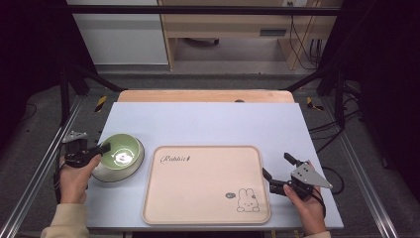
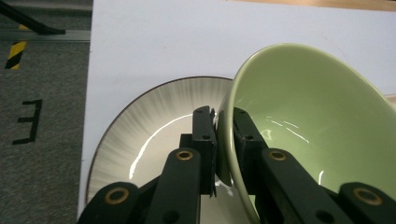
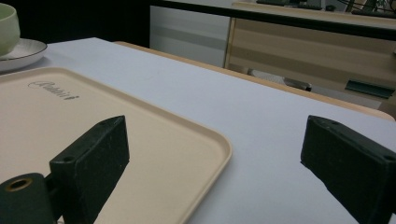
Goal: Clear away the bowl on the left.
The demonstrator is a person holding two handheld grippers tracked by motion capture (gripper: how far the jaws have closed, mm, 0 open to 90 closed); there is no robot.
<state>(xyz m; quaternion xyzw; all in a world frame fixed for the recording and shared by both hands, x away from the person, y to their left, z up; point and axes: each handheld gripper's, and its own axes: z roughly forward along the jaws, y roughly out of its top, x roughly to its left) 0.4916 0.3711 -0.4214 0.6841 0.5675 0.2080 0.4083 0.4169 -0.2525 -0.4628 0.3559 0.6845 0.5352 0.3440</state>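
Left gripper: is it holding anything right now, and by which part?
Yes. The left gripper is shut on the green bowl, pinching its rim wall, one jaw inside, one outside, above the plate.

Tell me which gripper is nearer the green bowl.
Left. The left gripper is shut on the green bowl's rim, one jaw inside and one outside, above the plate. The right gripper stands open past the tray's far side.
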